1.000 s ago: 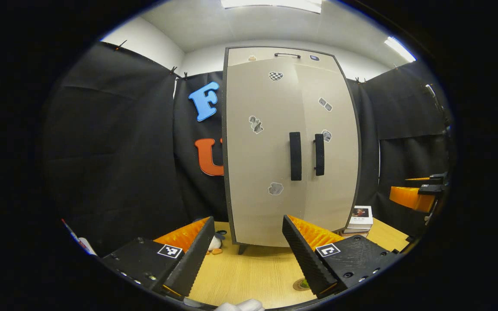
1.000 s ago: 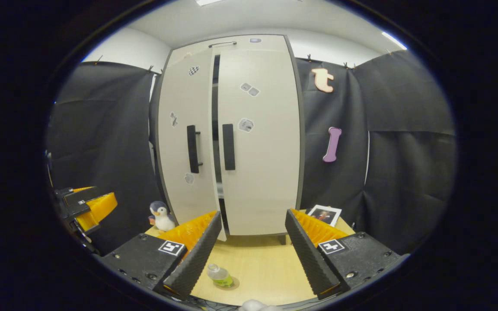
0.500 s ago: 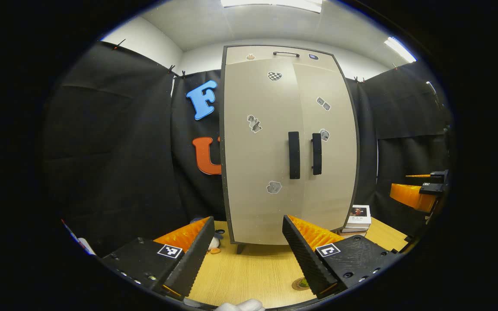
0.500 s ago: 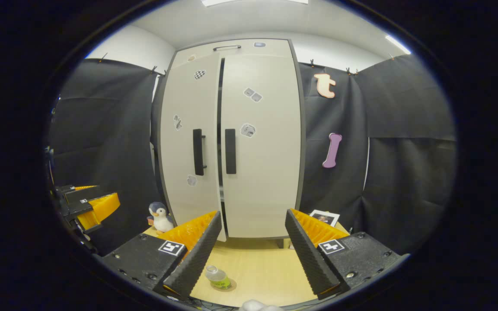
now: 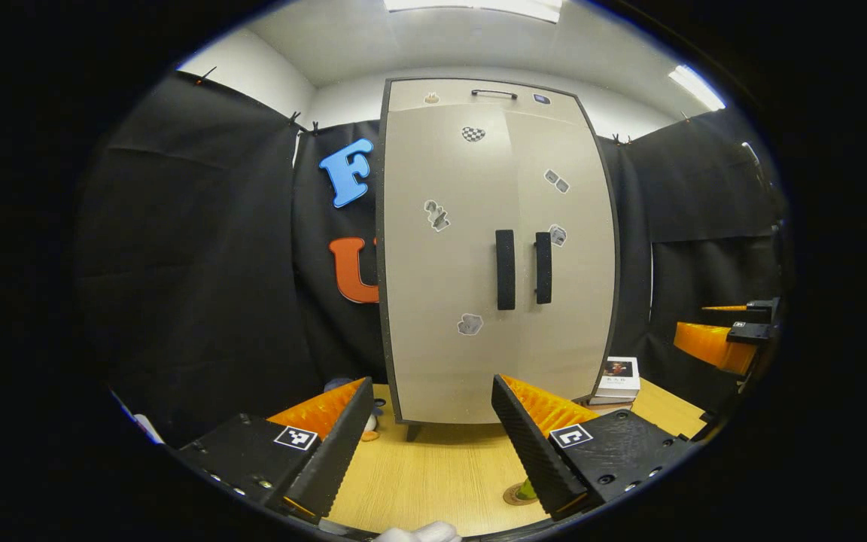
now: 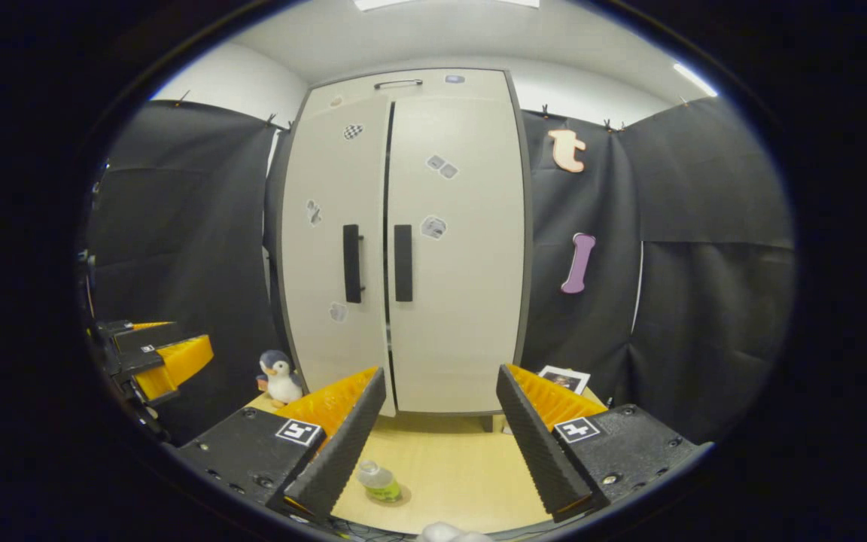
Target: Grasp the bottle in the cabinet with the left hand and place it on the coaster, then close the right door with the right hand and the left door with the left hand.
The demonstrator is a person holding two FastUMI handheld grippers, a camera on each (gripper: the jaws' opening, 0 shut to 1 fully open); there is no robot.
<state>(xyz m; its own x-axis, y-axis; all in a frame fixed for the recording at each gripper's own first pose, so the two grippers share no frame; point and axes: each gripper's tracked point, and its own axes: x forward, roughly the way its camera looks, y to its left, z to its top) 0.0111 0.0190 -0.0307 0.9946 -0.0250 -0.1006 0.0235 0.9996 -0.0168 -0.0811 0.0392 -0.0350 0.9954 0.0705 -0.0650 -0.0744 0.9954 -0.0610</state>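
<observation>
Ribbed pads on both tongs, w/ nothing between them. Left gripper [image 5: 422, 444] has its jaws spread wide, hanging above the wooden table [image 5: 441, 470] in front of the cabinet [image 5: 497, 248]. Right gripper [image 6: 441, 444] is likewise spread wide and empty, also facing the cabinet front.

Bottle [image 6: 378, 482] stands upright on the coaster [image 6: 396, 498] on the table, just beside the right gripper's left finger in the right gripper view; the left gripper view shows a sliver of it at the table's near edge, so the placing step looks done.

Right door [image 6: 456, 248] looks flush. Left door [image 6: 336, 248] is nearly shut; in the right gripper view a thin dark gap runs btwn the two doors beside the handles [image 6: 377, 263].

Step in hand, as I judge it: finish seating the left door w/ the left gripper. Best done by pressing flat on the panel near the handle side, not the hinge side, slow and square. Keep the fingers clear of the bottle below and watch the gap disappear top to bottom.

Nearby: toy penguin [image 6: 281, 376] left of the cabinet, books [image 5: 618, 376] to its right.
</observation>
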